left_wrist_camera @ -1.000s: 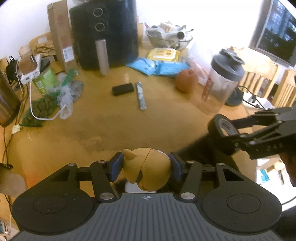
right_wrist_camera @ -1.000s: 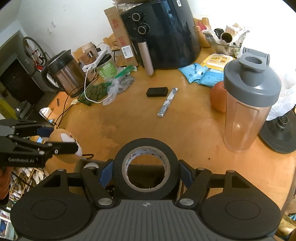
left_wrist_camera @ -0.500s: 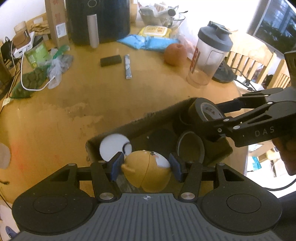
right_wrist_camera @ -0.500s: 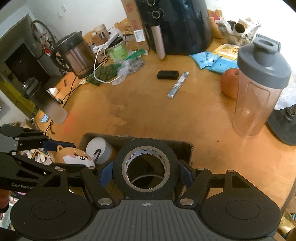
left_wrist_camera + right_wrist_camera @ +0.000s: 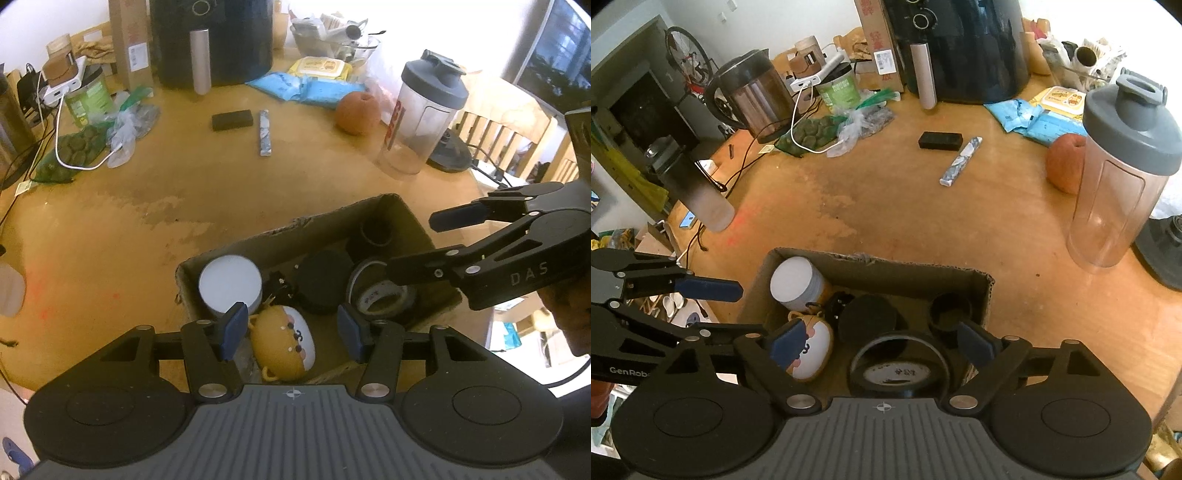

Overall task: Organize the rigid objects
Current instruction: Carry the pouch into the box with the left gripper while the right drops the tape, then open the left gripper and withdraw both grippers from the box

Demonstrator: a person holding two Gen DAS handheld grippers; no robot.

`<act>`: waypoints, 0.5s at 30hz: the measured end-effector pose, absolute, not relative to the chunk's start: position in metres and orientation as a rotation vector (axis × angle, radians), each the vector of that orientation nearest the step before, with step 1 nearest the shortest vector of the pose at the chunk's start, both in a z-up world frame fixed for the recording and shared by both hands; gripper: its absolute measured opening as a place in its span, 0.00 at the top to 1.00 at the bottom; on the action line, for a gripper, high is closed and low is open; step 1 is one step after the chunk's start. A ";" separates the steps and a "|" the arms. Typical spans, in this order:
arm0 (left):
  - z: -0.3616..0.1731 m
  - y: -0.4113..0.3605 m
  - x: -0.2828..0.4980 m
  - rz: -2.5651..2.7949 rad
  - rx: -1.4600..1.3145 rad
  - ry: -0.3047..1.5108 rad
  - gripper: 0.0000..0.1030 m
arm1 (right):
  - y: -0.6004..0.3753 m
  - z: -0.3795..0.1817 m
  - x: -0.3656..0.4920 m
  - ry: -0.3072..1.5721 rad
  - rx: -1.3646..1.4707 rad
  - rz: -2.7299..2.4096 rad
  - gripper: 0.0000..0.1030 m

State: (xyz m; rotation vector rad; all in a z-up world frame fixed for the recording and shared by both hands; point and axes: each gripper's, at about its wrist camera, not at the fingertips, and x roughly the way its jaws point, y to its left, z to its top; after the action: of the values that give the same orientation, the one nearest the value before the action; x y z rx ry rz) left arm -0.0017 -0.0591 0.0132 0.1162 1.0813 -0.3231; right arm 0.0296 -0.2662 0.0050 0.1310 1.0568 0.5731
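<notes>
A brown cardboard box (image 5: 369, 212) (image 5: 879, 264) stands on the wooden table's near edge. In it lie a yellow dog-face toy (image 5: 284, 345) (image 5: 812, 347), a black tape roll (image 5: 384, 295) (image 5: 899, 367), a white-lidded jar (image 5: 229, 284) (image 5: 796, 282), a black disc (image 5: 325, 280) and a small black cup (image 5: 949, 310). My left gripper (image 5: 290, 330) is open above the toy, empty. My right gripper (image 5: 877, 343) is open above the tape roll, empty.
Farther on the table lie a black block (image 5: 940, 141), a wrapped stick (image 5: 960, 161), an orange fruit (image 5: 1065, 168), a shaker bottle (image 5: 1123, 173), blue packets (image 5: 306, 88), an air fryer (image 5: 964, 48), a kettle (image 5: 750, 94) and a green bag (image 5: 70, 155).
Both grippers moved over the box and opened. The dog toy dropped from the left gripper and the tape roll from the right gripper into the box.
</notes>
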 end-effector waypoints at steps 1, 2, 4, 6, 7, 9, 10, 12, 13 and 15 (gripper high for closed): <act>0.013 -0.059 -0.002 -0.320 0.115 1.083 0.49 | -0.266 0.005 0.030 1.058 0.129 0.572 0.10; 0.013 -0.058 -0.002 -0.317 0.115 1.084 0.49 | -0.266 0.005 0.030 1.059 0.127 0.572 0.09; 0.013 -0.057 -0.001 -0.312 0.115 1.087 0.49 | -0.266 0.005 0.030 1.057 0.124 0.570 0.06; 0.012 -0.057 0.000 -0.306 0.116 1.092 0.49 | -0.265 0.005 0.030 1.057 0.119 0.572 0.06; 0.012 -0.057 0.000 -0.302 0.118 1.094 0.49 | -0.265 0.005 0.030 1.059 0.117 0.571 0.05; 0.011 -0.057 0.003 -0.294 0.123 1.100 0.49 | -0.264 0.004 0.031 1.066 0.107 0.565 0.04; 0.010 -0.056 0.004 -0.291 0.124 1.101 0.49 | -0.263 0.002 0.032 1.072 0.099 0.558 0.02; 0.010 -0.056 0.006 -0.286 0.123 1.104 0.48 | -0.262 0.000 0.034 1.085 0.082 0.544 0.00; 0.009 -0.055 0.007 -0.283 0.123 1.106 0.48 | -0.261 -0.001 0.034 1.088 0.078 0.538 0.00; 0.009 -0.054 0.010 -0.277 0.124 1.110 0.48 | -0.262 -0.002 0.036 1.093 0.077 0.532 0.00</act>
State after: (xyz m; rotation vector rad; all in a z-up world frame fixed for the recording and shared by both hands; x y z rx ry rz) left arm 0.0102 -0.0537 0.0085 0.1236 1.1102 -0.2773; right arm 0.0358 -0.2618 -0.0021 0.0769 1.0928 0.5316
